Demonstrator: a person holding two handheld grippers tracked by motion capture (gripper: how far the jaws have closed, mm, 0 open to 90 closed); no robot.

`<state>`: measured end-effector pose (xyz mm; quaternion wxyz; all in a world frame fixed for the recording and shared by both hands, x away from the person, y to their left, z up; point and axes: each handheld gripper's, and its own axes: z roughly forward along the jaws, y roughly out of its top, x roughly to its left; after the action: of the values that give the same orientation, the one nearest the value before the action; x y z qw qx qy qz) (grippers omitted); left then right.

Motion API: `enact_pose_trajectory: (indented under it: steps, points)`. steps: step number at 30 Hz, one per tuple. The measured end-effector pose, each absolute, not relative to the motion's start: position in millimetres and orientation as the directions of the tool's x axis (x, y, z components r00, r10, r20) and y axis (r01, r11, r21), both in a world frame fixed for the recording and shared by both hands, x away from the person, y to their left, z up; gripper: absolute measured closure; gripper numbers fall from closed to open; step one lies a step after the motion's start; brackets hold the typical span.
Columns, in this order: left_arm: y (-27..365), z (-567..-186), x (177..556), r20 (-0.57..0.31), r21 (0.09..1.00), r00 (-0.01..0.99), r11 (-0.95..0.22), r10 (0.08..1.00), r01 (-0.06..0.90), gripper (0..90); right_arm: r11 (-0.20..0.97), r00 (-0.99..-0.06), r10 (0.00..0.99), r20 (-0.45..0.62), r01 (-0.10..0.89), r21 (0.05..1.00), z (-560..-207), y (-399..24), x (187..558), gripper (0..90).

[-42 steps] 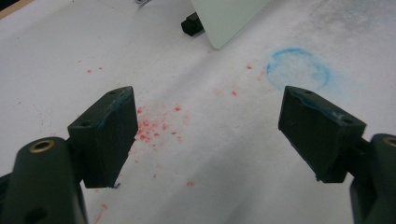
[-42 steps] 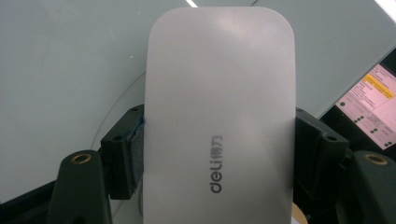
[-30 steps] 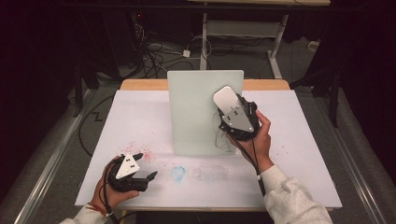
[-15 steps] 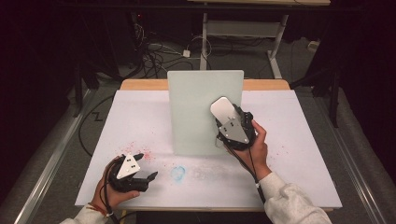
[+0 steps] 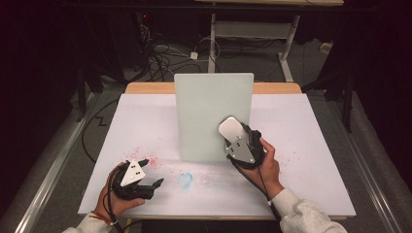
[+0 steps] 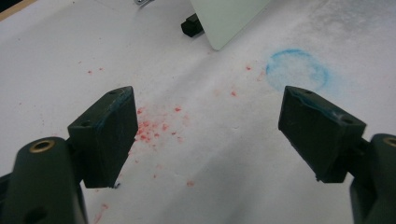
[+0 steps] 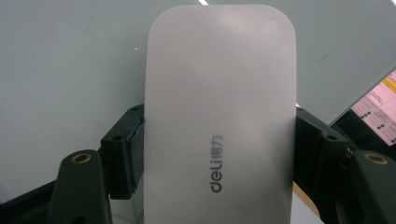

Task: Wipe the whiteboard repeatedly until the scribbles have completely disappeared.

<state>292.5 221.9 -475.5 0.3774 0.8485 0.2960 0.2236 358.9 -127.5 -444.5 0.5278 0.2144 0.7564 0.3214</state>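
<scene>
Your right tongs (image 5: pixel 232 132) grip the white eraser (image 7: pixel 219 116) across its width, long axis pointing up at the upright board (image 5: pixel 214 114) just ahead. Left tongs (image 5: pixel 148 174) gape empty over the table (image 5: pixel 316 145).

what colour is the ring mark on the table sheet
Blue: the ring mark is a chalky circle, clearest in the left gripper view.

A white eraser (image 7: pixel 219 121) with rounded corners and a smooth top stands clamped by its long sides; grey "deli" lettering runs lengthwise near its lower end, at the centre of the right gripper view. In the high view the eraser (image 5: pixel 231 129) sits just right of centre, tilted, its far end against the lower right part of the pale upright whiteboard (image 5: pixel 209 107), which stands mid-frame.
</scene>
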Motion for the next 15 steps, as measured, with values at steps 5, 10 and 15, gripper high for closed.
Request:
enact_pose_trajectory:
  steps: [5,10,15]
  points:
    - [221,-475,292,0.158,0.772,0.725,-0.542,0.67,0.333,19.2,0.727,-0.378,0.635,-0.673,-0.001,0.687,-455,-129,354,30.8]
    - [222,-475,292,0.158,0.773,0.725,-0.541,0.67,0.331,19.2,0.729,-0.381,0.635,-0.672,0.007,0.684,-448,-134,356,30.8]
    - [222,-475,292,0.158,0.772,0.727,-0.542,0.669,0.331,19.2,0.662,-0.324,0.714,-0.62,0.025,0.749,-426,-148,366,30.9]
